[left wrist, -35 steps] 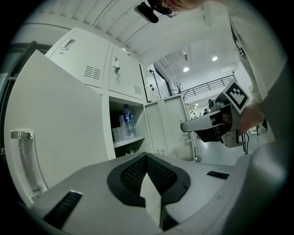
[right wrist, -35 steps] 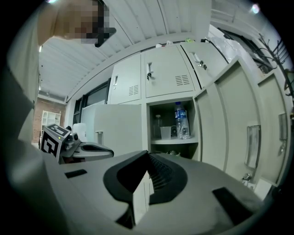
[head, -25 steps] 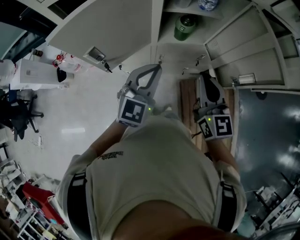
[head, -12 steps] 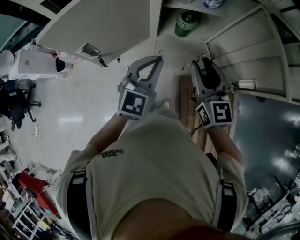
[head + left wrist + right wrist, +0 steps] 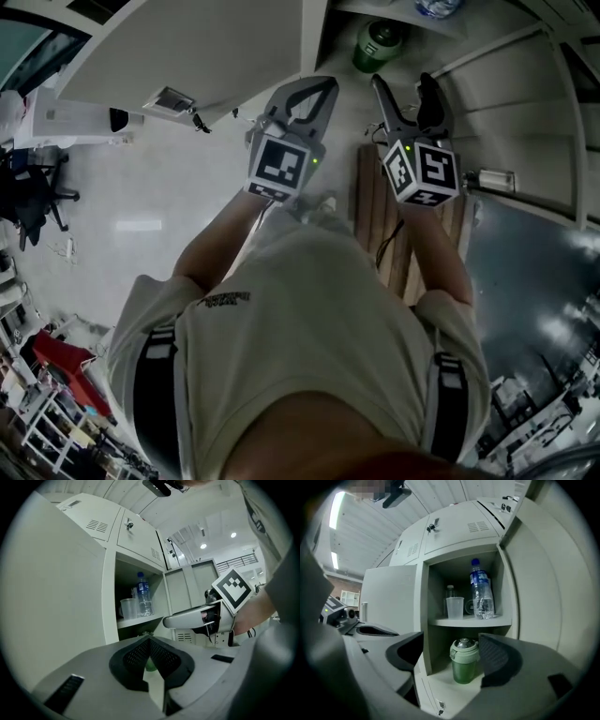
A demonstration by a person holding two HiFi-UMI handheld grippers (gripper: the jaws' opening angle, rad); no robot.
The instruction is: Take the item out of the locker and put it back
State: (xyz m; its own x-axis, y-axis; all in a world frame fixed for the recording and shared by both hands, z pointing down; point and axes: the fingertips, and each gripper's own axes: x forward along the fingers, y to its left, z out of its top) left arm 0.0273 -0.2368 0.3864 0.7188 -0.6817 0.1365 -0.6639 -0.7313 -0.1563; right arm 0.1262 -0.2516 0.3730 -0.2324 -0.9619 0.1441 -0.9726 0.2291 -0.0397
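A green cup with a pale lid point(image 5: 464, 660) stands upright in the lower compartment of the open locker point(image 5: 464, 621); it also shows in the head view as the green cup point(image 5: 375, 45). My right gripper point(image 5: 451, 643) points at it from a short way off. Its jaws are opening, and nothing is between them; the cup stands beyond the tips. In the head view the right gripper point(image 5: 403, 86) is just below the locker's opening. My left gripper point(image 5: 150, 640) is shut and empty, and in the head view the left gripper point(image 5: 314, 94) is beside the right one.
On the upper shelf stand a water bottle point(image 5: 480, 592) and a clear plastic cup point(image 5: 454, 607). The locker door point(image 5: 187, 47) swings open to the left, and another open door point(image 5: 548, 573) is on the right. A wooden slatted board point(image 5: 375, 216) lies on the floor below.
Both grippers have moved up toward the locker opening. The right gripper's jaws, shut a second ago, now stand apart. The left gripper stays shut.
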